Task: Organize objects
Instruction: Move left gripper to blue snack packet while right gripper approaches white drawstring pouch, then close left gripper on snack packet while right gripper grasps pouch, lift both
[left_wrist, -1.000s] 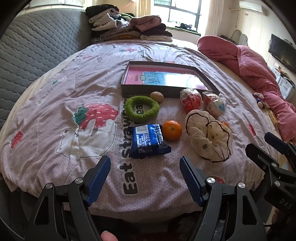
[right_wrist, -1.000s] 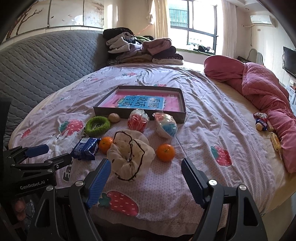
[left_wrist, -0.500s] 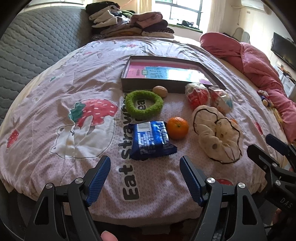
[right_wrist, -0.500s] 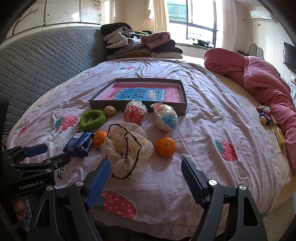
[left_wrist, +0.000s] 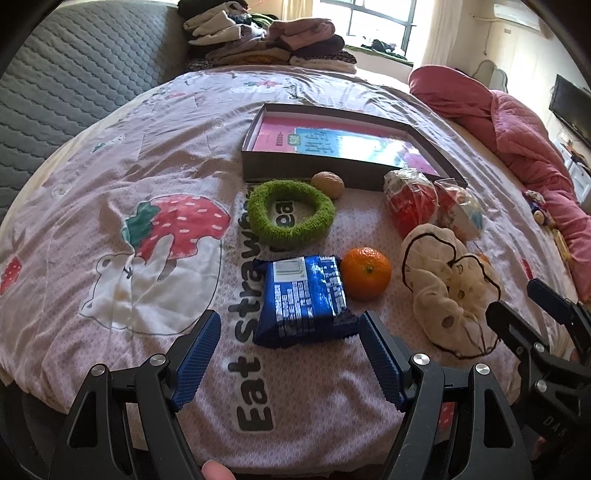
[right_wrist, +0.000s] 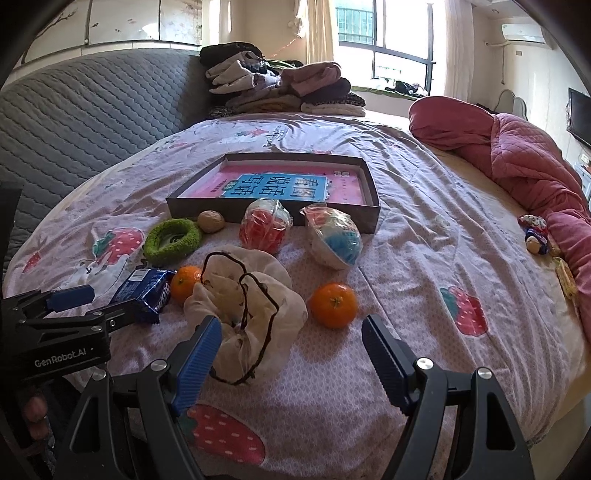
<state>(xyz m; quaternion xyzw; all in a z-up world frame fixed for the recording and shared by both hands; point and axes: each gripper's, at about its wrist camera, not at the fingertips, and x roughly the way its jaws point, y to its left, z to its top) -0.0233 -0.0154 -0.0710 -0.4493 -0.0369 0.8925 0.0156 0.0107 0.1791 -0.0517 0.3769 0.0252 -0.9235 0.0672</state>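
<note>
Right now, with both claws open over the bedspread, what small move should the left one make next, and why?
Probably ease the left claw forward and close on the blue snack packet. The packet lies flat just ahead, roughly centred between the open fingers, nearer than the orange beside it, and the shallow box beyond waits for items.

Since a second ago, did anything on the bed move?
Only the grippers moved. The left gripper came forward and now sits open just short of the blue packet. The right gripper also came closer, open over the cloth bag. Nothing was grabbed or let go. The oranges, green ring and box stayed put.
</note>
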